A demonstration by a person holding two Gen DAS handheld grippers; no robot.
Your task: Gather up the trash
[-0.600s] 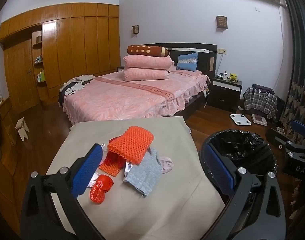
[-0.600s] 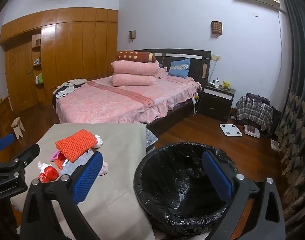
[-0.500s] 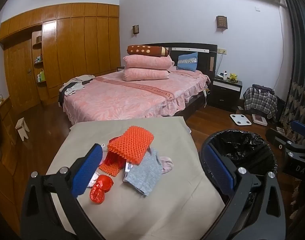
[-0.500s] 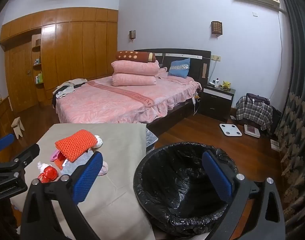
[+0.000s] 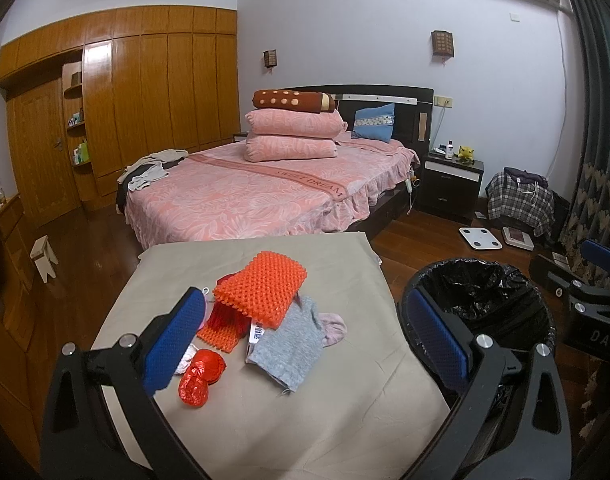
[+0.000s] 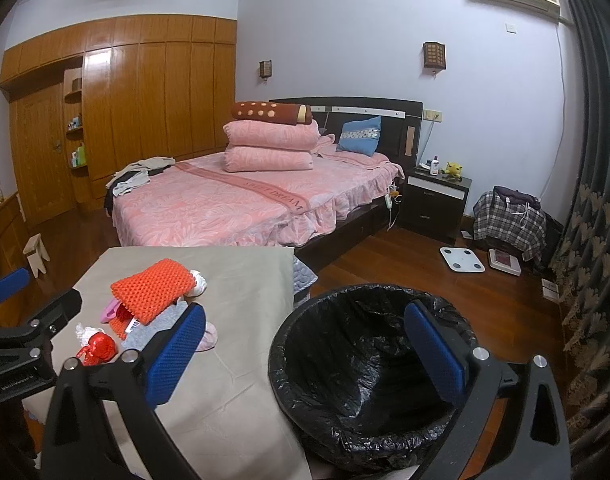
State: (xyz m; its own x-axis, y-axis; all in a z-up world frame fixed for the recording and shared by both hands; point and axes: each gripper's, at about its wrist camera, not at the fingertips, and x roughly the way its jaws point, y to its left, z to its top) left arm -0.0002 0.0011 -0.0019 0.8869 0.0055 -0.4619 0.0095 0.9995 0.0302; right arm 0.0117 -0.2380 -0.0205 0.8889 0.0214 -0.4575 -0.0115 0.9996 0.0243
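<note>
A crumpled red wrapper (image 5: 199, 376) (image 6: 97, 349) lies on the beige-covered table (image 5: 345, 412) (image 6: 241, 304) near a pile: an orange knobbly mat (image 5: 261, 288) (image 6: 151, 290), a grey cloth (image 5: 289, 344) and a pink sock (image 5: 333, 326). A bin with a black liner (image 5: 481, 300) (image 6: 369, 360) stands right of the table. My left gripper (image 5: 305, 340) hovers open above the pile, holding nothing. My right gripper (image 6: 305, 348) is open over the bin's near rim, empty.
A pink bed (image 5: 257, 196) fills the room beyond the table, with a dark nightstand (image 5: 451, 184) to its right. A white scale (image 5: 480, 237) lies on the wood floor near a plaid-covered pile (image 5: 519, 204). A small stool (image 5: 43, 254) stands at left.
</note>
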